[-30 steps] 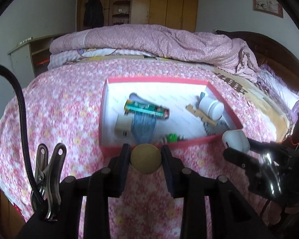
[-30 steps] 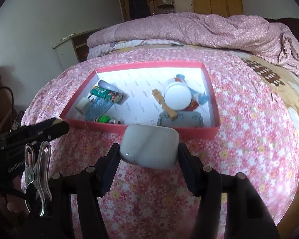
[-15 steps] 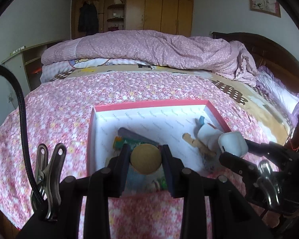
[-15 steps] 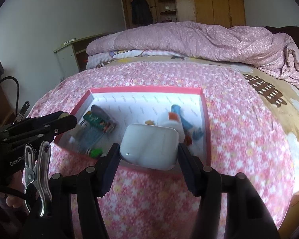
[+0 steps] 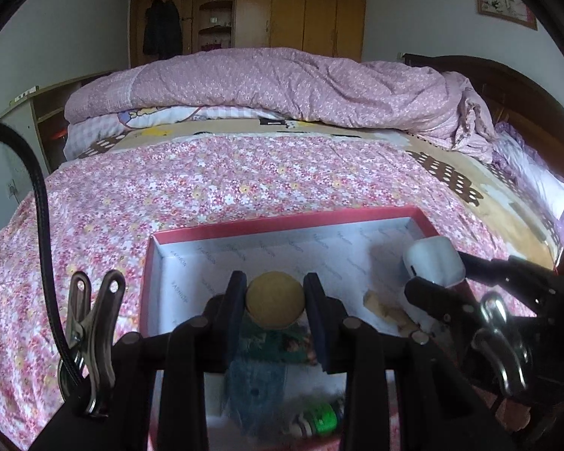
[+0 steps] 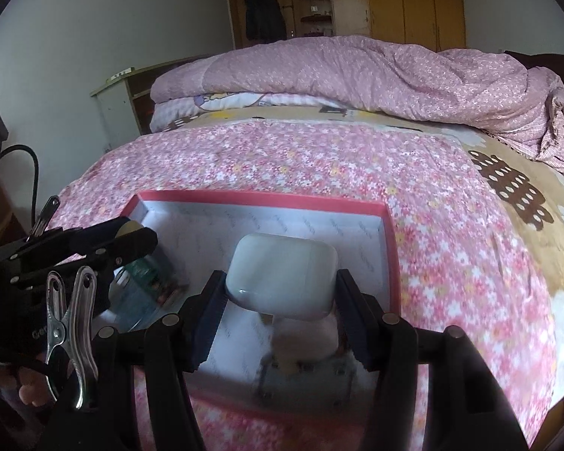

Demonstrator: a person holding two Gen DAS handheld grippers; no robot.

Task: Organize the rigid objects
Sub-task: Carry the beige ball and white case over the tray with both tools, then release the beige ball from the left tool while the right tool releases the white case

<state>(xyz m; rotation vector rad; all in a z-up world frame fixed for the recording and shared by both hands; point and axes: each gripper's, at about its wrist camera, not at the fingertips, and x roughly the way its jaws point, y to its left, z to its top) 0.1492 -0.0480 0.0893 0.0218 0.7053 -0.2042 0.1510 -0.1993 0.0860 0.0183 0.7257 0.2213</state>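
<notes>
Left hand-held gripper [image 5: 275, 302] clenched on round tan object [image 5: 275, 299]; right hand-held gripper [image 6: 281, 286] grasping white case [image 6: 282, 275]. Both above red box [image 5: 282, 221], frame centre. Several items boxed; two releases left.

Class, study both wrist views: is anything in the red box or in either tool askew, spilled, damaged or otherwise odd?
Nothing stands out. The left tool grips a tan disc and the right tool a white case, both squarely, above the red box. Items inside lie loosely, none visibly spilled or broken.
</notes>
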